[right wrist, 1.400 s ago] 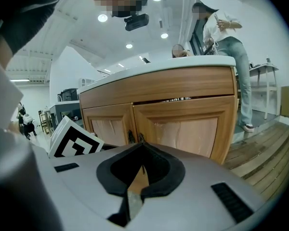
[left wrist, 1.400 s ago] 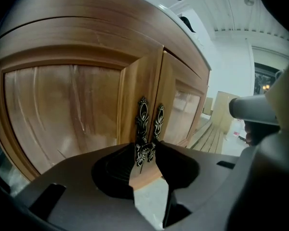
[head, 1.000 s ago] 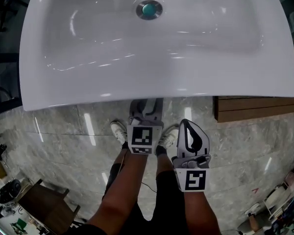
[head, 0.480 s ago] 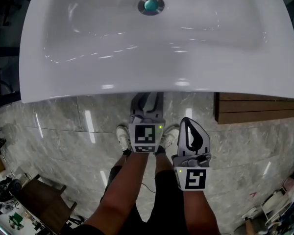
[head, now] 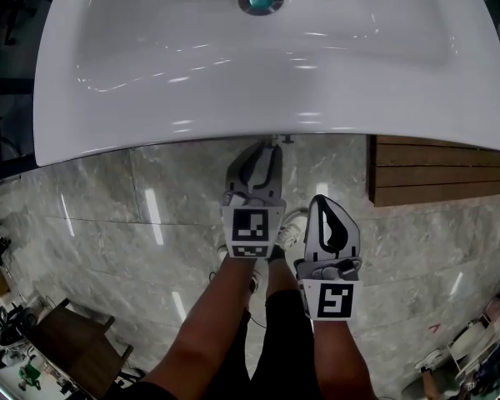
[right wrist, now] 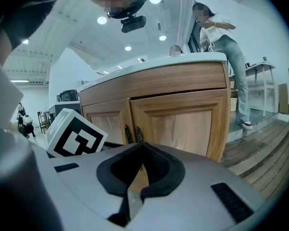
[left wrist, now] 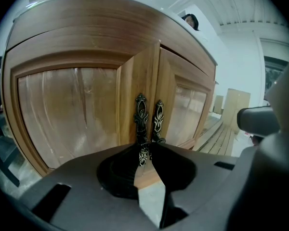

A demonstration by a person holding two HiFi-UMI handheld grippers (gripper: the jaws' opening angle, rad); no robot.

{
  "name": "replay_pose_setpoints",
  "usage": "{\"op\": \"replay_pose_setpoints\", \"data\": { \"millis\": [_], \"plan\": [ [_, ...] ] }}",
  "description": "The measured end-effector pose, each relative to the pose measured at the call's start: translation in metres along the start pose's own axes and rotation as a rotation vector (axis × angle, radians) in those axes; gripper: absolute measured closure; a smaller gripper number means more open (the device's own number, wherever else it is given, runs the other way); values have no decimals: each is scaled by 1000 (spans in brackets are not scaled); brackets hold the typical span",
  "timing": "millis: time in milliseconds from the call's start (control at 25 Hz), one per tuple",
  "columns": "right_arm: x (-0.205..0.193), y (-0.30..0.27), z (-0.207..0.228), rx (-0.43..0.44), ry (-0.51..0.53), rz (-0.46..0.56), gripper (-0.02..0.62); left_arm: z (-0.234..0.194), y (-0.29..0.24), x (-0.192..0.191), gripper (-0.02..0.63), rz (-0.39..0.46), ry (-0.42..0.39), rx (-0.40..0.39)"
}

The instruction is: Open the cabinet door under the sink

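Far left: grey marble-look floor (head: 108, 223), with small clutter at its corner that we cannot name. Above it the wide white ceramic basin (head: 108, 98) overhangs the wooden cabinet (right wrist: 183, 85), so the head view shows us no door at all.

Left gripper view: first the pale wooden left door (left wrist: 67, 114) with its framed panel. Next is the dark ornate metal left handle (left wrist: 141, 112), upright, long axis vertical. Its twin, the right handle (left wrist: 157, 118), sits just beside it on the right door (left wrist: 188, 109). The left door's inner edge seems to stand a little proud of the right door. We judge it barely cracked, if at all.

Left claw (left wrist: 145, 150): the left handle lies straight ahead and slightly up. Its lower end sits between the pads, which have just been closing and now pinch it from both sides. We read that as a grip on the left handle. We expect the pull to come back toward us, the door swinging out leftward. The basin rim overhead is the thing to mind.

Right claw (right wrist: 142, 145): closed, nothing in it, held back and to the right, well apart from both handles. The left hand is plainly nearer.

Far right: brown slatted wooden decking (head: 442, 169). A standing person (right wrist: 221, 47) is beyond the cabinet's corner, likely out of the door's path.
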State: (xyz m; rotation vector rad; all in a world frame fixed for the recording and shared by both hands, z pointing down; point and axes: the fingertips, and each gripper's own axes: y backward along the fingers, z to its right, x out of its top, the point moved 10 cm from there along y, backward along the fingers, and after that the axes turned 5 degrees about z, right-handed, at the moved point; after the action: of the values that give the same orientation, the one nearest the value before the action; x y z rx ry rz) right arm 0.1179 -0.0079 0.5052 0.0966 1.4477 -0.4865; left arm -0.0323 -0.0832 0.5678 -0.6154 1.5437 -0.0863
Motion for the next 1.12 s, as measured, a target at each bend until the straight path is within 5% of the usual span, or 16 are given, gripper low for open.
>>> {"op": "replay_pose_setpoints", "data": {
  "millis": [1120],
  "plan": [
    [-17, 35, -56, 5, 70, 45, 575, -10, 83, -36, 511, 6, -10, -208]
  ]
}}
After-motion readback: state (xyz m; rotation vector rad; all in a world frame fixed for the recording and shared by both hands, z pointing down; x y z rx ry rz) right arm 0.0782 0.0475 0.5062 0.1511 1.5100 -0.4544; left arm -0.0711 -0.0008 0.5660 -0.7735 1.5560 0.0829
